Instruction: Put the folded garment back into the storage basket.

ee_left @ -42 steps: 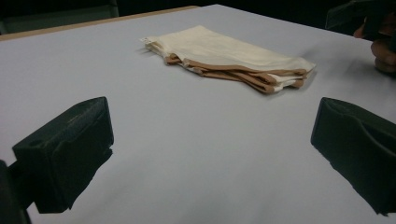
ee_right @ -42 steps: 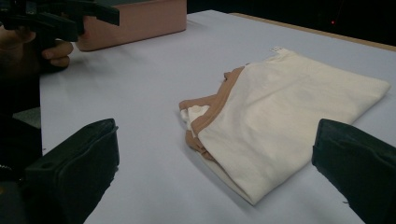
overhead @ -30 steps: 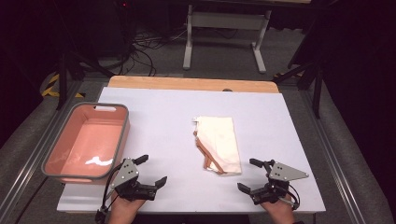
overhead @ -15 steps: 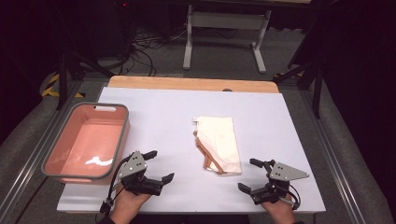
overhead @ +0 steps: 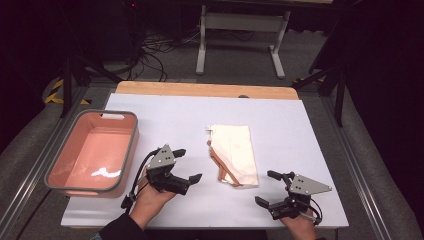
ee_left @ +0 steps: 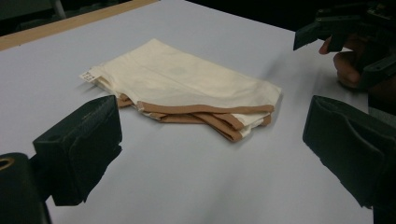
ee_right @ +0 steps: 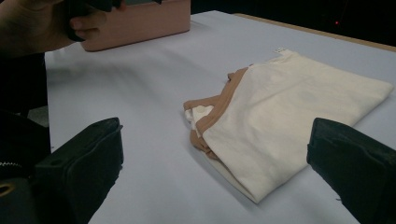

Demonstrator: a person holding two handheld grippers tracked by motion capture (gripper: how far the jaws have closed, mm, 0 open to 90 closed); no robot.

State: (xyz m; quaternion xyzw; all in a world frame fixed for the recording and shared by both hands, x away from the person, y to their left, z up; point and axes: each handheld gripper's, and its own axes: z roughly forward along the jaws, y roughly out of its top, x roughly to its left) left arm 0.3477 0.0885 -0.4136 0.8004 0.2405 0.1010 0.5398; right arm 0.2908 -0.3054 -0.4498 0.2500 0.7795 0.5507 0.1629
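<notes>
Both grippers (overhead: pixel 181 164) (overhead: pixel 270 188) hovering wide apart-jawed, grasping nothing; folded garment (overhead: pixel 234 154) lying untouched; pink bin (overhead: pixel 129 150) waiting, pickup pending.

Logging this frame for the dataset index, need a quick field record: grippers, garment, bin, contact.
left gripper: open, near the folded cloth's left side
right gripper: open, at the table's near edge, right of the cloth
folded cloth: cream with tan trim, lies flat mid-table
pink bin: left on the table, nothing inside
table: white top
contact: neither gripper touches the cloth
</notes>
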